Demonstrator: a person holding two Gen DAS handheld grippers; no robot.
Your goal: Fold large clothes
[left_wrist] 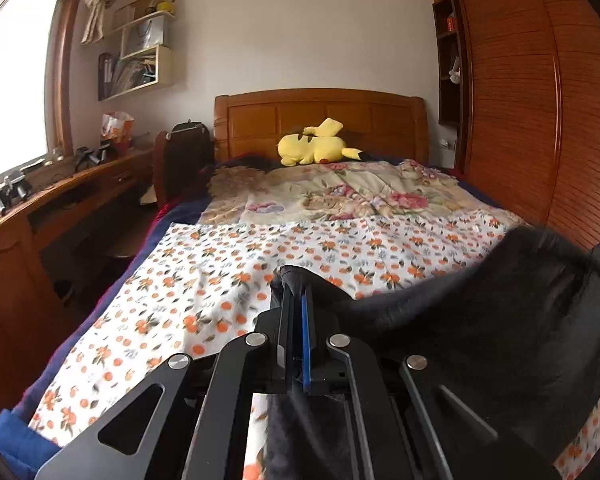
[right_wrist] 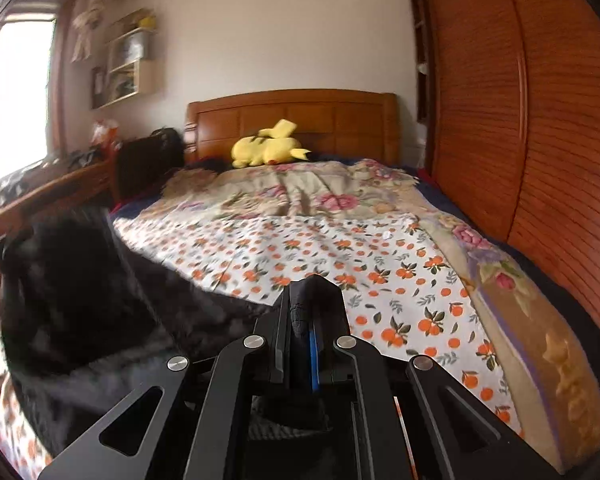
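Holding black garment by its edge, left gripper and right gripper both clamped on it; soft, limp, likely sags between grips over orange-print sheet

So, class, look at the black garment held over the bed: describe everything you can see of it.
The black garment is large, dark and soft, matt like fleece or thick knit. It hangs lifted above the orange-print sheet, stretched between the two grippers: the left gripper is shut on one edge, the right gripper on another. Between them it sags in a broad curve. What kind of garment it is cannot be told.
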